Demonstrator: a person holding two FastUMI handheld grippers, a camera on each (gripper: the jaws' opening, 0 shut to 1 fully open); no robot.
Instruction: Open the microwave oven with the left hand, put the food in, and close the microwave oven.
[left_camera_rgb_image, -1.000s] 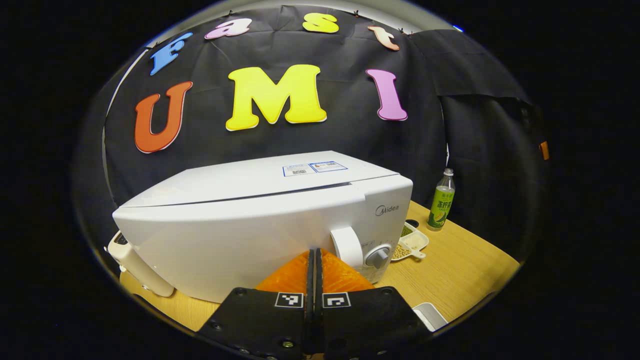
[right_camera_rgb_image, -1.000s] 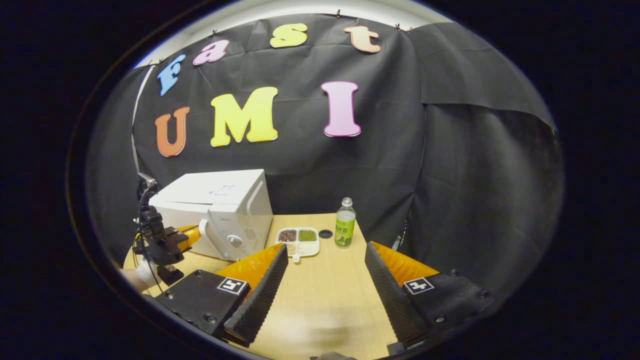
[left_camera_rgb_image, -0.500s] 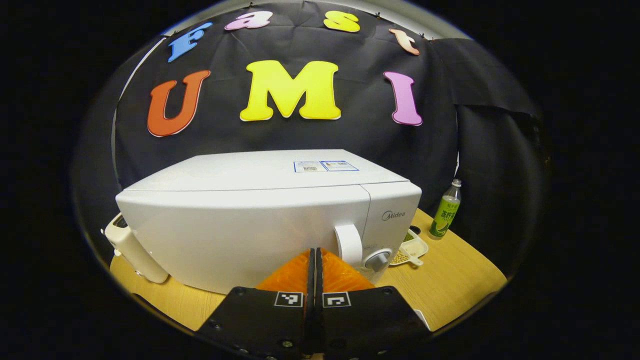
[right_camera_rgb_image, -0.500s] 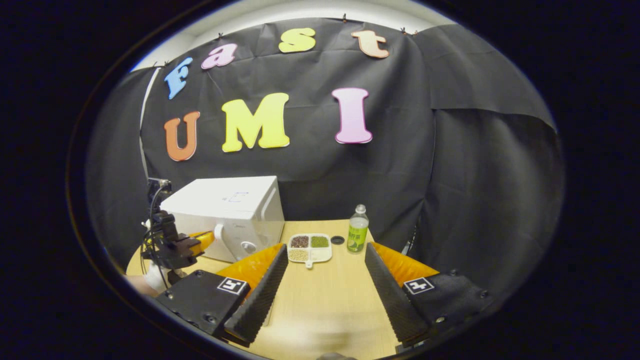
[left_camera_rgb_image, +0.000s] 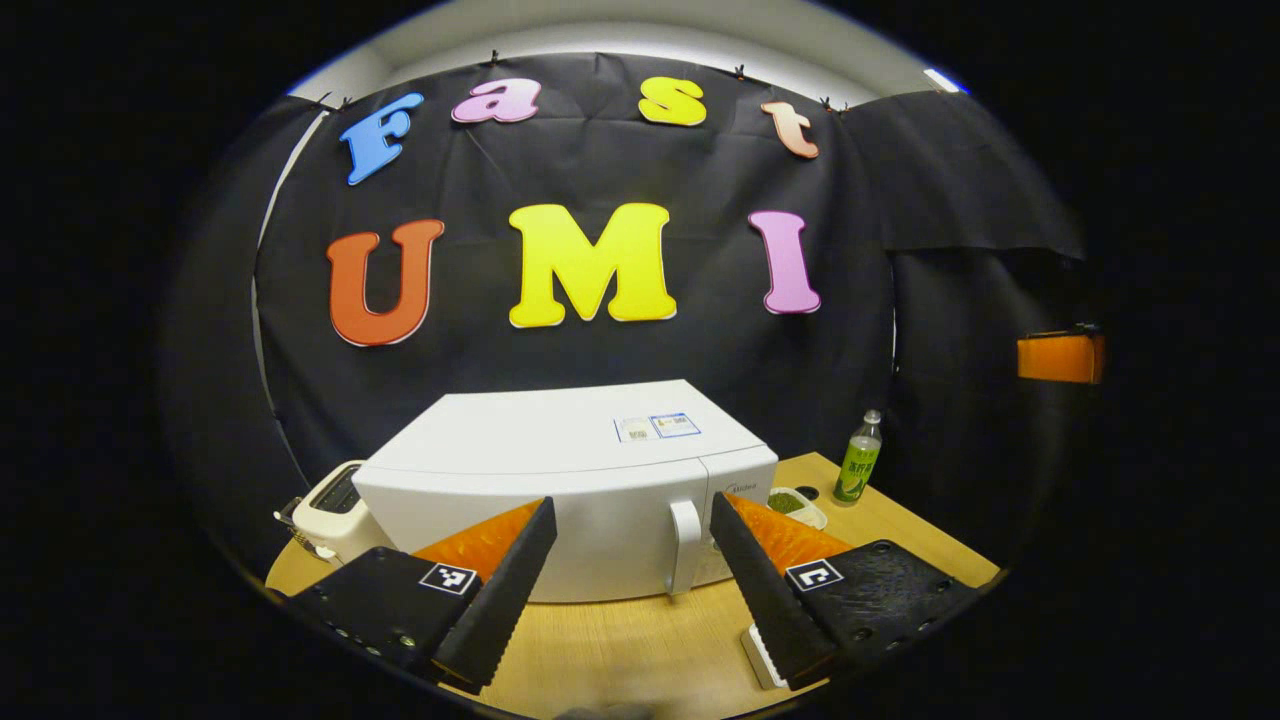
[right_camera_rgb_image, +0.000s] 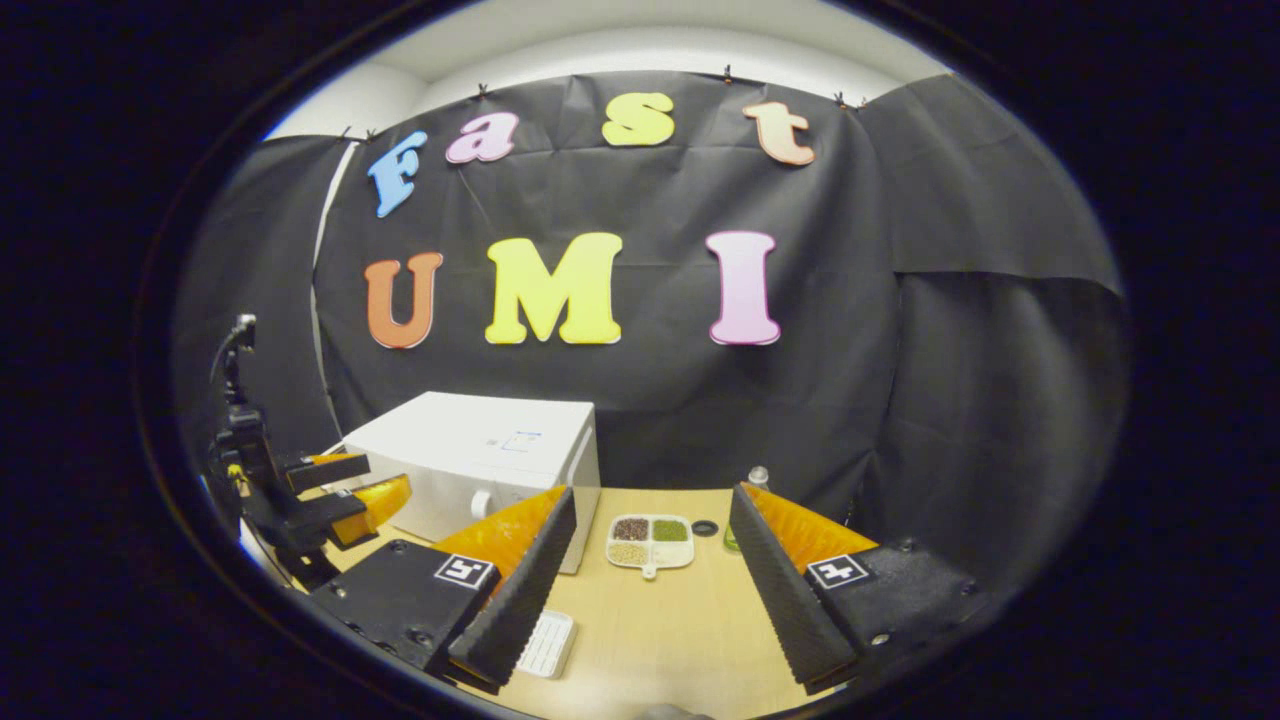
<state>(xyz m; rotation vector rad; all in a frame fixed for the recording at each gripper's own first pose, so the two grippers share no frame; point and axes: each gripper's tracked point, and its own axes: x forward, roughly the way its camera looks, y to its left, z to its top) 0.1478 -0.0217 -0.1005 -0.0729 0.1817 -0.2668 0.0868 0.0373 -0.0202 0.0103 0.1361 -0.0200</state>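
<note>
The white microwave (left_camera_rgb_image: 560, 470) stands on the wooden table with its door closed and its handle (left_camera_rgb_image: 685, 545) at the door's right edge. My left gripper (left_camera_rgb_image: 632, 502) is open, a short way in front of the door and touching nothing. The right gripper view also catches the microwave (right_camera_rgb_image: 480, 460) and, far left, the left gripper (right_camera_rgb_image: 345, 487) held open in the air. A white divided food tray (right_camera_rgb_image: 650, 540) with grains lies on the table to the right of the microwave. My right gripper (right_camera_rgb_image: 652, 495) is open above the table, nothing between its fingers.
A green-labelled bottle (left_camera_rgb_image: 858, 468) stands behind the tray, with a black cap (right_camera_rgb_image: 704, 527) beside it. A small white ridged dish (right_camera_rgb_image: 548, 643) lies near the table's front. A white toaster-like appliance (left_camera_rgb_image: 330, 510) sits left of the microwave. The table (right_camera_rgb_image: 660, 630) stretches ahead.
The microwave door, slightly ajar a second ago, is now closed. My left gripper has opened and drawn back from the door. The right gripper has also pulled back.
</note>
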